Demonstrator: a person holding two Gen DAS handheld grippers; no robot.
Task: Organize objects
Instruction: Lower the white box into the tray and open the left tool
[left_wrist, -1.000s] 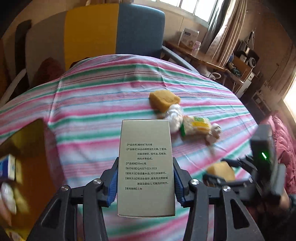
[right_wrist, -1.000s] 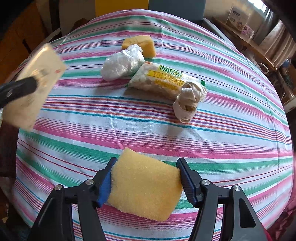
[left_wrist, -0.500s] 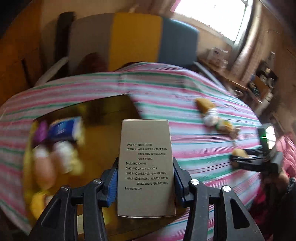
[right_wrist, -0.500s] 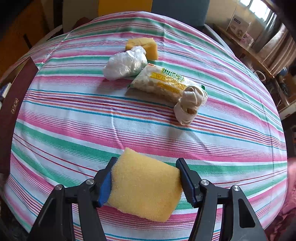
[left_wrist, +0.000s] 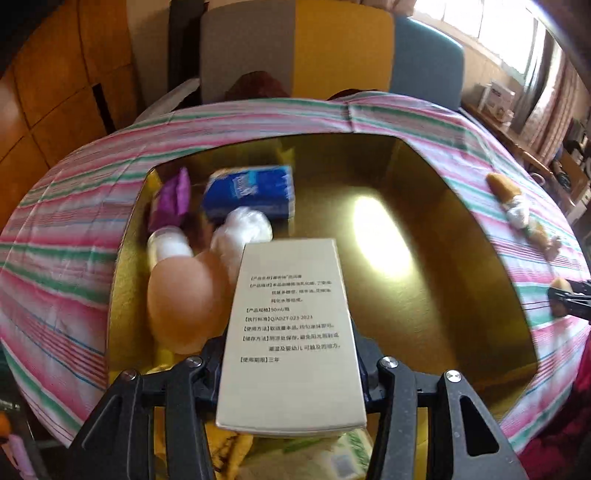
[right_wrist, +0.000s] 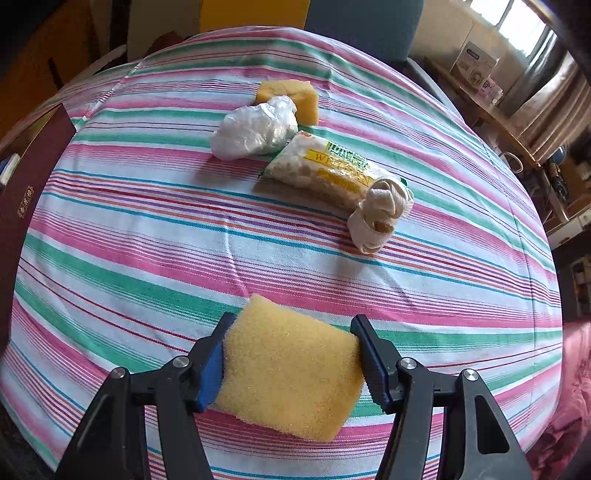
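Observation:
My left gripper is shut on a pale silver carton printed with text and holds it over the open gold-lined box. In the box's left part lie a blue tissue pack, a purple packet, a white plastic wad and a peach egg-shaped thing. My right gripper is shut on a yellow sponge, just above the striped cloth. Farther back lie another sponge, a white plastic bag, a snack packet and a coiled white strap.
The box's dark red outer wall stands at the cloth's left edge. A chair with a yellow and blue back is behind the table. A side desk with a small carton stands at the back right.
The left gripper has carried the carton leftwards from over the striped cloth to above the open box and tipped downwards. The right gripper and its sponge have stayed in place.

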